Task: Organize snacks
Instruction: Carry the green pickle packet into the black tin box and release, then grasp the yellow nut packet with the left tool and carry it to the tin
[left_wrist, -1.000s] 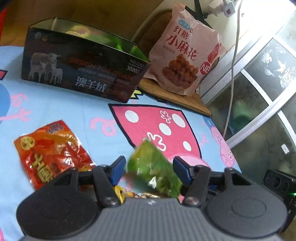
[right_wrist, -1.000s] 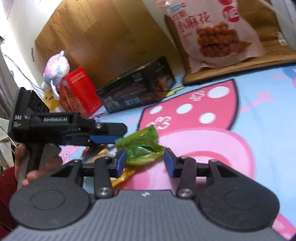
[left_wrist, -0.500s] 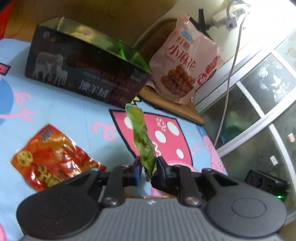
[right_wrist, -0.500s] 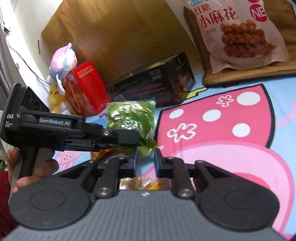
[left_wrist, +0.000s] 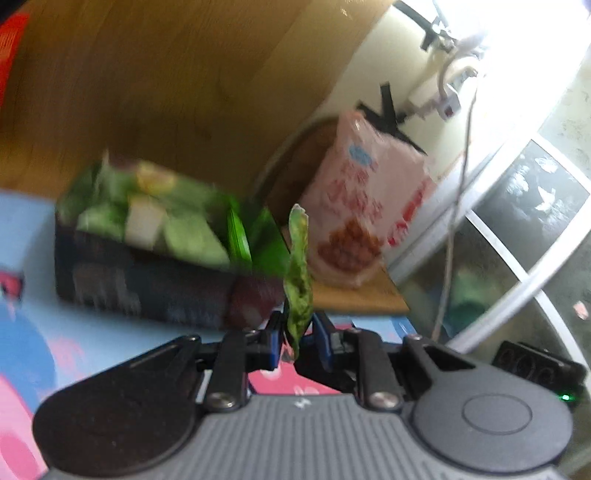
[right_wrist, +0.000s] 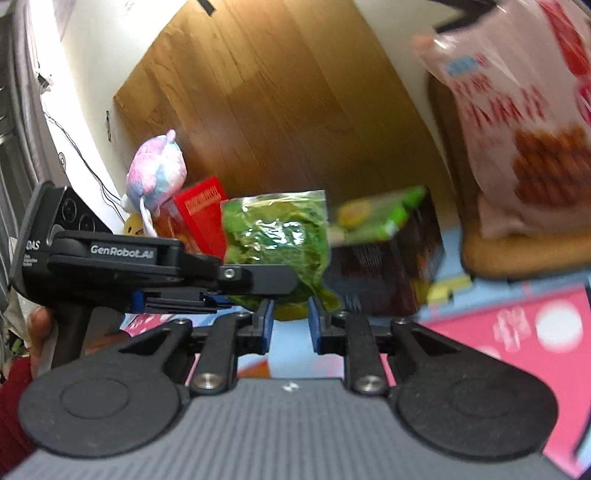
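Black grippers (right_wrist: 290, 325), blue fingers (left_wrist: 275, 341), silver screws.

Dark box (left_wrist: 155, 291) lettering motion-blurred.

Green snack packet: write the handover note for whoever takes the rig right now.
Left gripper: shut on the green snack packet, held upright in the air, close to the dark open-top box.
Right gripper: empty, jaws narrowly apart, just behind the packet.
Done: packet lifted; the box already holds green packets.
Left: place this one in the box. The big pink snack bag stands on a wooden board behind.
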